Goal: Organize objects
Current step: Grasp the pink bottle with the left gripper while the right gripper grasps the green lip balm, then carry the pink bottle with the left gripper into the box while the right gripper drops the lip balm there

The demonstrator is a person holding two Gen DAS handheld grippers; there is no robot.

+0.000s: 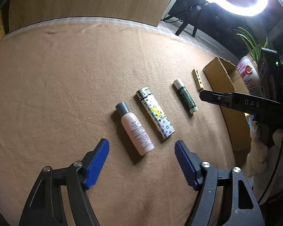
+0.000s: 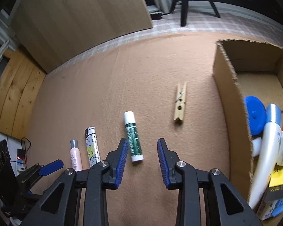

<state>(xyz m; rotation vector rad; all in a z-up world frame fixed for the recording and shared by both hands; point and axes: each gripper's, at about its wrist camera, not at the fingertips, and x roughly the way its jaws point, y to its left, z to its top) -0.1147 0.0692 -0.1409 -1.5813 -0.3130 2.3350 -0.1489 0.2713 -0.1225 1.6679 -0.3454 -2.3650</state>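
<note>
left tool [image 1: 141, 162] wide open, nothing in it, hanging just short of the pink bottle [image 1: 134, 130], right tool [image 2: 141, 160] gaping too, empty, lip balm [image 2: 133, 136] just ahead, clothespin [image 2: 180, 103] farther back, cardboard box [image 2: 230, 94] right of the balm on the tabletop [image 2: 122, 75]

On the tan felt cloth [image 2: 122, 71] lie a pale pink bottle [image 1: 136, 131] with a grey cap, a white lighter [image 1: 155, 114] patterned with dark monograms and yellow, a green lip balm [image 2: 133, 136] with white ends, and a pale wooden clothespin [image 2: 180, 101] beside the brown cardboard box [image 2: 229, 86].
</note>
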